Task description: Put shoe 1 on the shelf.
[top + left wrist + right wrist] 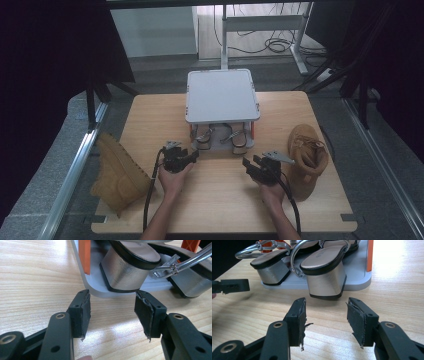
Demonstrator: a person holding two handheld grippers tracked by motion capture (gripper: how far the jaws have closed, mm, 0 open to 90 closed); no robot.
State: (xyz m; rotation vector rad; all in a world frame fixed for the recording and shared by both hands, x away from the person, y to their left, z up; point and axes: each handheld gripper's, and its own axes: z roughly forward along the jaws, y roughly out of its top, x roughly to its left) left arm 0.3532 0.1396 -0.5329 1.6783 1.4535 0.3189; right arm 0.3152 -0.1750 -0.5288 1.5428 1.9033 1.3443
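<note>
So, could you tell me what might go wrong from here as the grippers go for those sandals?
The left gripper and right gripper are both open just short of the silver block heels. The heels overhang the rack shelf, so a nudge could tip them off. The loose metallic straps might snag a jaw.

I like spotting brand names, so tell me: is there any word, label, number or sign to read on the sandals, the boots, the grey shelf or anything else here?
None can be read.
Sandals: a faint mark on one insole, too small and blurred to read.
Boots: no label shows.
Grey shelf: plain top, no print.
Table: bare wood, no markings.
</note>
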